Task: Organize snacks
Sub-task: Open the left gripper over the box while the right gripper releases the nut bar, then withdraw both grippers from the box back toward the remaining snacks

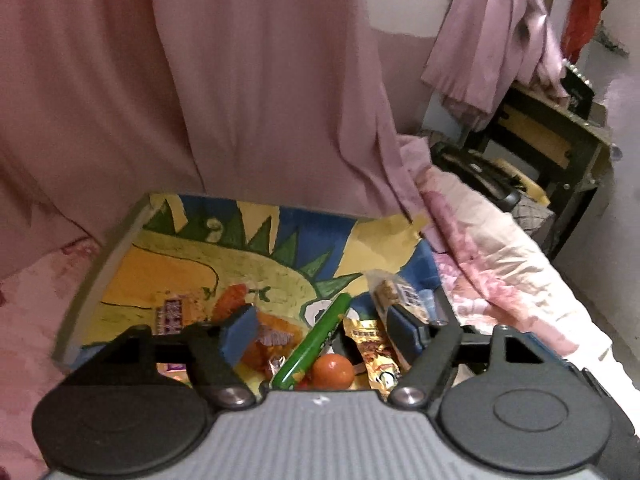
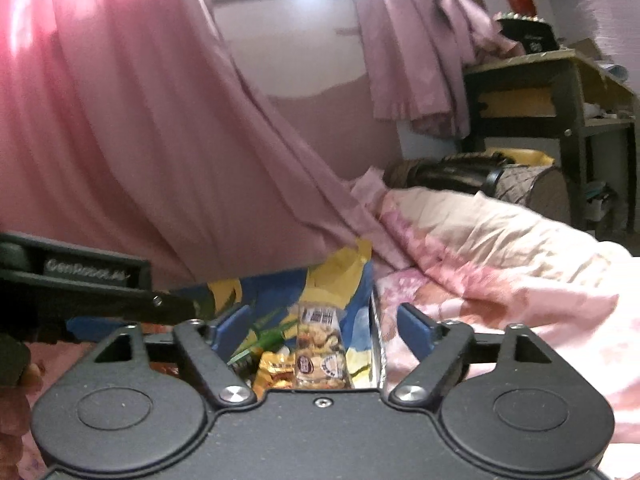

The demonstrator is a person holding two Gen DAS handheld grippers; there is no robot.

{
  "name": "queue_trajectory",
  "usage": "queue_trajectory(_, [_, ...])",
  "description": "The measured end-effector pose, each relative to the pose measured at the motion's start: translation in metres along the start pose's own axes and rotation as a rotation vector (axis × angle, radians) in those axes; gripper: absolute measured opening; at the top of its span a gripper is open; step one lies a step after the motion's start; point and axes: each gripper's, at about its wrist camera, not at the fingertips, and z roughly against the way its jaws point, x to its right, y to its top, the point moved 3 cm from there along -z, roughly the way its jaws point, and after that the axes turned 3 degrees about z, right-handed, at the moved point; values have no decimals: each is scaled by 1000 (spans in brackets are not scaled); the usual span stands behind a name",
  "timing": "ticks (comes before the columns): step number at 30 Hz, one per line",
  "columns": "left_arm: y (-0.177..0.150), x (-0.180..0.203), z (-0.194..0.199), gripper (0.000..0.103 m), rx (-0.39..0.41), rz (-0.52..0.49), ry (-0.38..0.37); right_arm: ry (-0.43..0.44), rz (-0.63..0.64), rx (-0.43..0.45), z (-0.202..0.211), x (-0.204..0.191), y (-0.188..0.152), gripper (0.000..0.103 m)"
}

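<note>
Snacks lie on a painted board (image 1: 168, 256) on the bed. My left gripper (image 1: 324, 332) is open above a green tube snack (image 1: 316, 344), an orange ball (image 1: 333, 371), a gold packet (image 1: 372, 350), an orange packet (image 1: 272, 336) and a clear cracker pack (image 1: 400, 292). A purple-labelled packet (image 1: 174, 316) lies further left. My right gripper (image 2: 326, 328) is open above the clear cracker pack (image 2: 320, 344), with the gold packet (image 2: 276, 372) beside it. The left gripper's body (image 2: 92, 280) shows at the left of the right wrist view.
A pink curtain (image 1: 240, 80) hangs behind the board. A floral quilt (image 2: 500, 272) covers the bed to the right. A dark shelf (image 2: 560, 112) with clutter and a black bag (image 2: 456, 172) stand at the far right.
</note>
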Motion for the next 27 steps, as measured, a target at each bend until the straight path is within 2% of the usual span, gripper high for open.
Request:
queue_trajectory(7, [-3, -1, 59, 92, 50, -14, 3, 17, -11, 62, 53, -1, 18, 97])
queue_trajectory(9, [-7, -3, 75, 98, 61, -12, 18, 24, -11, 79, 69, -4, 19, 99])
queue_trajectory(13, [-21, -14, 102, 102, 81, -10, 58, 36, 15, 87, 96, -13, 15, 101])
queue_trajectory(21, [-58, -44, 148, 102, 79, -28, 114, 80, 79, 86, 142, -41, 1, 102])
queue_trajectory(27, [-83, -67, 170, 102, 67, -11, 141, 115, 159, 40, 163, -65, -19, 102])
